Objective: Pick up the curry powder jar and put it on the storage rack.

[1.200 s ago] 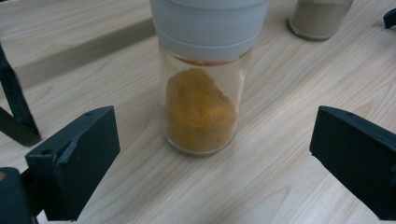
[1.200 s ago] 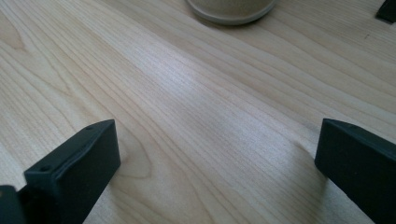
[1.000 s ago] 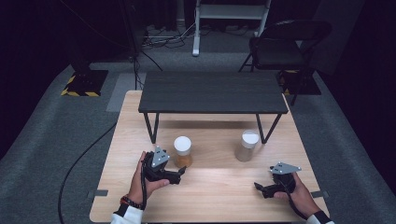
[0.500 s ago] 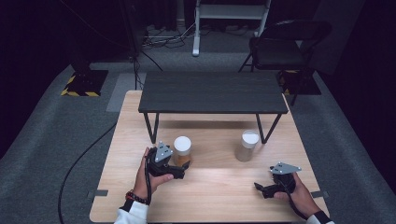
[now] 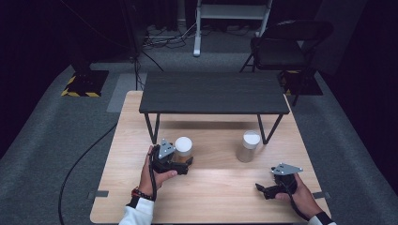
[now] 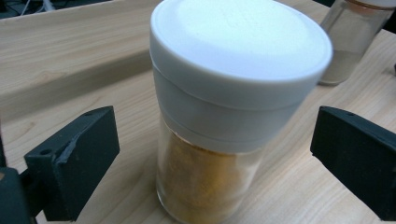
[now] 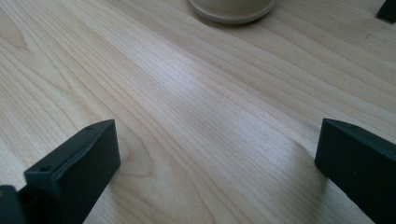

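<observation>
Now left gripper [image 5: 180,161] at spice jar [image 5: 183,149], near front left leg of small black table [image 5: 213,93]; jaws wide apart on both sides, not touching, likely ready for clamping. Right gripper [image 5: 264,190] rests open on wooden table [image 5: 211,197], waiting.

- The left gripper [image 5: 180,162] is a black, blocky tool with a grey three-cornered plate on top, marked by small dark dots.
- The right gripper [image 5: 265,190] is black as well and carries the same grey plate.
- A black cable loops from each gripper along the wrist.
- The jaws are matt black, flat-faced blocks with bevelled edges and a small round hole near the tip.
- Both forearms wear white sleeves; the left wrist bears a red and dark band.
</observation>
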Available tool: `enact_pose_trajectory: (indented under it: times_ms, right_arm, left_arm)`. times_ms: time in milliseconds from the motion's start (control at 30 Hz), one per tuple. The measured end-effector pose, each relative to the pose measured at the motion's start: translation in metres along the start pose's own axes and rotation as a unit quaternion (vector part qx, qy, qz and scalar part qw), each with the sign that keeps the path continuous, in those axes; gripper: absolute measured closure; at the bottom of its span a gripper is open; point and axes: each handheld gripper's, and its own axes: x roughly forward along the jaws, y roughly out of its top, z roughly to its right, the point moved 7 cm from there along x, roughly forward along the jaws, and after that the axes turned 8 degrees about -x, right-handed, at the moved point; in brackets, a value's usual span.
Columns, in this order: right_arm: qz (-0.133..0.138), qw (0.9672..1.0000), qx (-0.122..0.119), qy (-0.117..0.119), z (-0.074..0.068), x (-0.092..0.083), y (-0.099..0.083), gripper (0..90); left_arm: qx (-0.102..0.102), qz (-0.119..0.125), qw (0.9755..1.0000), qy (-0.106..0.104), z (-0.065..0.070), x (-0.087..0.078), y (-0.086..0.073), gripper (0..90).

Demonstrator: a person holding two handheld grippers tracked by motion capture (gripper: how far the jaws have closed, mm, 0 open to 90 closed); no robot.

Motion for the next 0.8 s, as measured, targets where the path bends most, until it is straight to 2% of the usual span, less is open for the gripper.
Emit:
enact_pose_trajectory:
  times_ms: [167,267,333,400,433,500,567,600,633,700,800]
  right_arm:
    - [0.0,1.0,0.0,0.0,0.0,0.0,0.0,0.0]
    - [0.0,1.0,0.0,0.0,0.0,0.0,0.0,0.0]
    - [0.0,1.0,0.0,0.0,0.0,0.0,0.0,0.0]
    - [0.0,1.0,-0.001,0.002,0.0,0.0,0.0,0.0]
    - [0.0,1.0,-0.001,0.002,0.0,0.0,0.0,0.0]
    - [0.0,1.0,-0.002,0.002,0.0,0.0,0.0,0.0]
    - [0.0,1.0,-0.002,0.002,0.0,0.0,0.0,0.0]
    - [0.0,1.0,-0.001,0.002,0.0,0.0,0.0,0.0]
    - [0.0,1.0,-0.001,0.002,0.0,0.0,0.0,0.0]
    - [0.0,1.0,-0.001,0.002,0.0,0.0,0.0,0.0]
    - [0.0,1.0,-0.001,0.002,0.0,0.0,0.0,0.0]
  left_arm:
    - [-0.007,0.008,0.9999,0.005,0.002,0.009,-0.002,4.1]
    - [-0.008,0.004,0.9999,0.008,0.002,0.015,-0.004,5.0]
    - [-0.006,0.013,0.9998,0.014,0.002,0.018,-0.007,6.1]
    - [-0.012,0.02,0.9997,0.006,-0.002,0.019,-0.008,10.7]
    - [-0.008,0.026,0.9996,0.01,-0.002,0.019,-0.01,11.7]
    - [-0.006,0.034,0.9994,-0.006,-0.006,0.019,-0.012,19.0]
    - [0.006,0.039,0.9991,-0.014,-0.008,0.019,-0.013,20.9]
    - [0.006,0.039,0.9991,-0.014,-0.008,0.019,-0.013,24.4]
    - [0.012,0.044,0.9987,-0.023,-0.009,0.021,-0.014,27.8]
    - [0.02,0.047,0.9985,-0.022,-0.007,0.022,-0.014,32.8]
    - [0.031,0.05,0.9981,-0.016,-0.004,0.023,-0.014,34.3]
